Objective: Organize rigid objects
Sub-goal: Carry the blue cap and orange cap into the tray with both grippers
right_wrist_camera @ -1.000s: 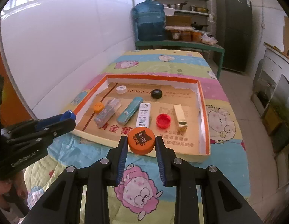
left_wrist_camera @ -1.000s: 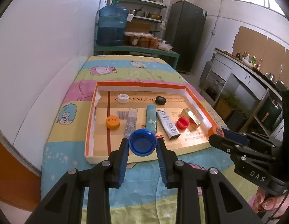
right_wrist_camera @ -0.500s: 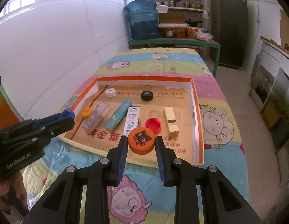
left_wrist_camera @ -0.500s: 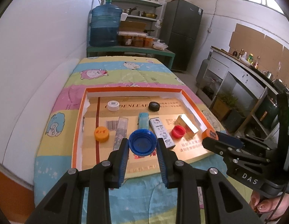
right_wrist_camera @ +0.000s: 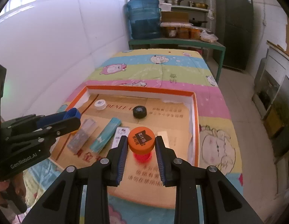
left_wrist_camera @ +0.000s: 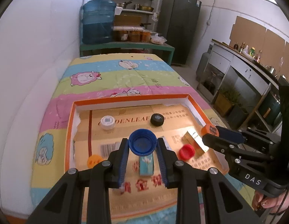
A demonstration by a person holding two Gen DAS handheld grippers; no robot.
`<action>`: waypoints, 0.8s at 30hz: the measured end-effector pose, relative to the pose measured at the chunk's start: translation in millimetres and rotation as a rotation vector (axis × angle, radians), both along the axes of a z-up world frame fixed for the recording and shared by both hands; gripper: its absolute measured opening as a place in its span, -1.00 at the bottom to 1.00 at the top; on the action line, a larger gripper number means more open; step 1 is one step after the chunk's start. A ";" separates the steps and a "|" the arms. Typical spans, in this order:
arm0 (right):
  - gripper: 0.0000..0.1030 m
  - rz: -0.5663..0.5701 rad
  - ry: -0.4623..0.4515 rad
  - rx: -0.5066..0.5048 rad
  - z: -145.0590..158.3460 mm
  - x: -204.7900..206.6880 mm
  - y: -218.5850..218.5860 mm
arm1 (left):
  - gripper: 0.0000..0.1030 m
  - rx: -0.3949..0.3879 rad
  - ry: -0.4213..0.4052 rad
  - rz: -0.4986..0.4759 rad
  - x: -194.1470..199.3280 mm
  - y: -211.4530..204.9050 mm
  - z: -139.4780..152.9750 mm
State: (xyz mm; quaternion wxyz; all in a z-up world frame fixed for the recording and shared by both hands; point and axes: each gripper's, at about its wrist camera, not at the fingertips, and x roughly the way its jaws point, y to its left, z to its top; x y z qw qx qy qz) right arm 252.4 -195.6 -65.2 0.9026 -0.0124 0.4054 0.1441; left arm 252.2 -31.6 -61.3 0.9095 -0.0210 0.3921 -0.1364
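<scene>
- Left gripper (left_wrist_camera: 142,144) was clamped on a blue cap (left_wrist_camera: 142,141), open side toward the camera, held above the tray (left_wrist_camera: 125,99).
- Right gripper (right_wrist_camera: 141,143) was clamped on an orange cap (right_wrist_camera: 141,140) with a black label on top, also held above the tray, over its near right part.
- The tray was orange-rimmed, lined with printed cardboard, and sat on a cartoon-print blanket (left_wrist_camera: 125,74).
- Far row in the tray: white cap (left_wrist_camera: 107,122) on the left, black cap (left_wrist_camera: 157,119) right of it, well apart.
- Nearer row, from the right wrist view: clear flat packet (right_wrist_camera: 82,135), teal box (right_wrist_camera: 105,134), white box (right_wrist_camera: 120,135), lying side by side.
- Red cap (left_wrist_camera: 186,151) lay just beside a gold box (left_wrist_camera: 195,140) toward the tray's right wall.
- A small orange cap (left_wrist_camera: 94,161) lay near the left side, partly hidden by the left gripper's finger.
- A blue water jug (left_wrist_camera: 98,23) stood on a green bench (left_wrist_camera: 125,45) past the bed.
</scene>
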 end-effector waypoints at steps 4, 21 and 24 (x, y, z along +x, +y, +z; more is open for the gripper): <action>-0.41 0.002 0.009 -0.008 -0.8 20.2 -4.0 | -0.41 0.006 0.013 0.001 21.5 -4.5 -1.3; -0.41 -0.004 0.049 -0.037 -24.5 86.5 -2.2 | -0.41 0.018 0.080 0.056 86.4 -16.1 -27.2; -0.41 -0.007 0.063 -0.037 -29.3 93.5 -4.3 | -0.41 0.029 0.095 0.061 94.7 -17.0 -33.4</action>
